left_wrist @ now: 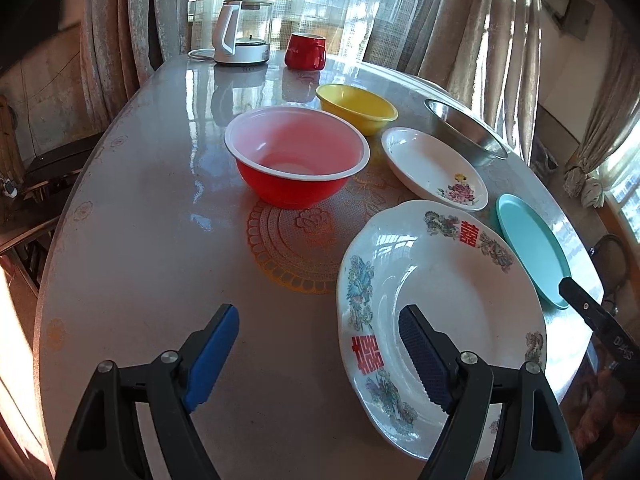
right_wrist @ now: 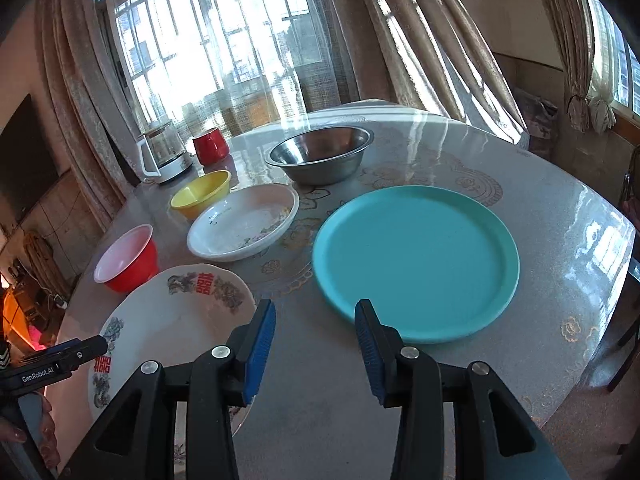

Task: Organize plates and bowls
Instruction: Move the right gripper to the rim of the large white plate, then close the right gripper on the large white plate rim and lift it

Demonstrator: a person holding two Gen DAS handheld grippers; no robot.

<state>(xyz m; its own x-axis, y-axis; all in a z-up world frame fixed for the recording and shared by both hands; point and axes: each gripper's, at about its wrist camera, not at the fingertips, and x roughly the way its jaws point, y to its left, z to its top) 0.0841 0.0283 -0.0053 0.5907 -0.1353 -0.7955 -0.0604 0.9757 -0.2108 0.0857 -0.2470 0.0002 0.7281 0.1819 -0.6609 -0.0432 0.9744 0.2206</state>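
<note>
Plates and bowls are spread across the round table (left_wrist: pixel 132 240), all standing apart, none stacked. Biggest up front: the large white plate with red characters (left_wrist: pixel 440 292) lies at the near edge, and the left gripper (left_wrist: pixel 316 320) hangs over its left rim, jaws wide apart, one blue finger above the plate's well, the other over bare table, nothing clasped. Just right of it sits the teal plate (right_wrist: pixel 416 264), flat on the table; the right gripper (right_wrist: pixel 316 320) hovers at its near-left rim, jaws parted, nothing between the pads. Further back, the steel bowl (right_wrist: pixel 320 156) stands upright towards the far side. The white floral dish (left_wrist: pixel 434 168) rests between the steel bowl and the big plate. The red bowl (left_wrist: pixel 296 156) sits left of the dish, upright, white inside. Behind it, the yellow bowl (left_wrist: pixel 356 108). At the far edge by the curtains (left_wrist: pixel 460 20), the kettle (left_wrist: pixel 242 30) and a red mug (left_wrist: pixel 305 51) stand side by side.
</note>
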